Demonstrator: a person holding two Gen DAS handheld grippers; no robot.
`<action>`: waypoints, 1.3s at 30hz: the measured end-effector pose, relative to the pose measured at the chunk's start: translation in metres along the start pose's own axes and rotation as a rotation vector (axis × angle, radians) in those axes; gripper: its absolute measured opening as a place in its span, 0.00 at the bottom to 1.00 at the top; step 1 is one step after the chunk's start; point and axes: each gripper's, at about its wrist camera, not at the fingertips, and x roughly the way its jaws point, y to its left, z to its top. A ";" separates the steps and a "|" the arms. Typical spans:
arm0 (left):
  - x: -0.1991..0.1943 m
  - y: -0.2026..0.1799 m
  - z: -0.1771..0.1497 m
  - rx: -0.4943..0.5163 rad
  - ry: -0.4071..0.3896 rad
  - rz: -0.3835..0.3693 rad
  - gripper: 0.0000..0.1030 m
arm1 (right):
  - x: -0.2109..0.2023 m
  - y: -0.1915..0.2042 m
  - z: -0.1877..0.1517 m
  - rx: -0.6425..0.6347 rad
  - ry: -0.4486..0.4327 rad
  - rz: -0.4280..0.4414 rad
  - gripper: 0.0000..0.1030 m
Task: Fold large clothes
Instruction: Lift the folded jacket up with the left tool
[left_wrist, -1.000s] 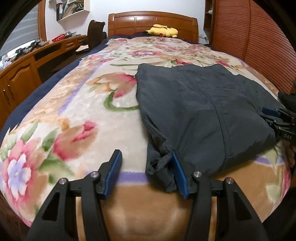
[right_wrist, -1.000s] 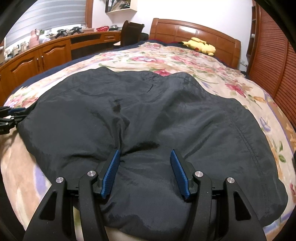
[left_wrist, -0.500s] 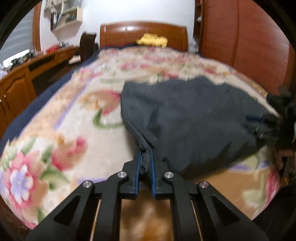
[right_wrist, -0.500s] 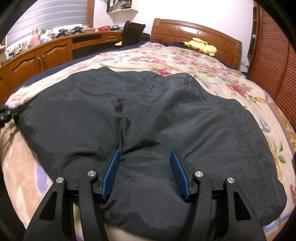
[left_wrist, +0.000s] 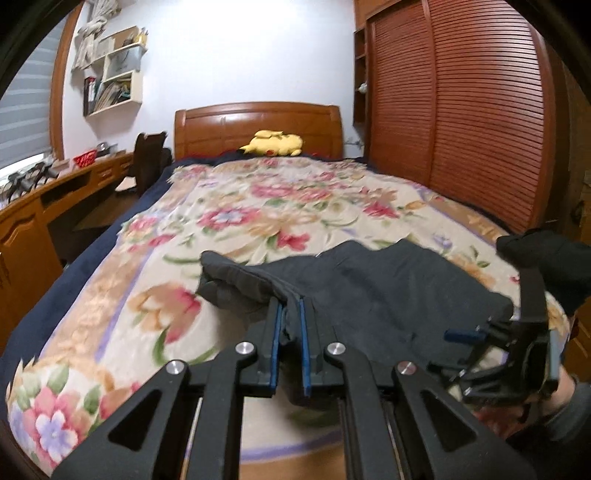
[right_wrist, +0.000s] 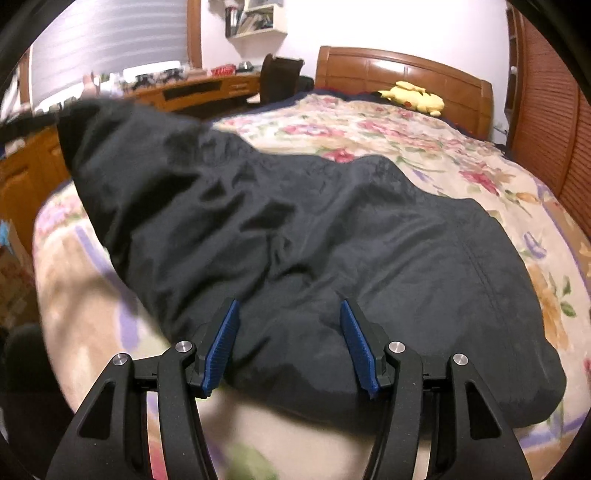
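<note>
- The dark charcoal, slightly shiny woven garment (right_wrist: 332, 236) lies on the flowered plush blanket (left_wrist: 229, 221) at the foot end of the bed, spread wide and already doubled over itself, with a stitched seam running along its right part.
- Its left corner is off the blanket: in the right wrist view that side rises as a blurred flap toward the upper left, while the middle and right side lie flat.
- The left gripper (left_wrist: 291, 332) has its blue-padded fingers pressed together on that corner, a bunch of cloth pinched between the pads.
- The right gripper (right_wrist: 288, 332) stands about half open, straddling the near hem at the foot edge; cloth lies between the pads, but they do not appear to press on it.
- Judged from this, one fold is only beginning: the raised corner has yet to be carried across and laid down, and smoothing and any further folds remain.
- Farther off, a yellow plush toy (left_wrist: 273, 143) rests against the wooden headboard (left_wrist: 258, 122).
</note>
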 end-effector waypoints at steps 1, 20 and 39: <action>0.001 -0.006 0.004 0.010 -0.003 -0.005 0.04 | -0.004 -0.005 0.000 0.016 -0.006 -0.001 0.56; 0.048 -0.196 0.085 0.253 -0.011 -0.208 0.03 | -0.088 -0.108 -0.038 0.202 -0.088 -0.168 0.56; 0.079 -0.258 0.051 0.287 0.108 -0.367 0.18 | -0.099 -0.139 -0.053 0.253 -0.078 -0.226 0.56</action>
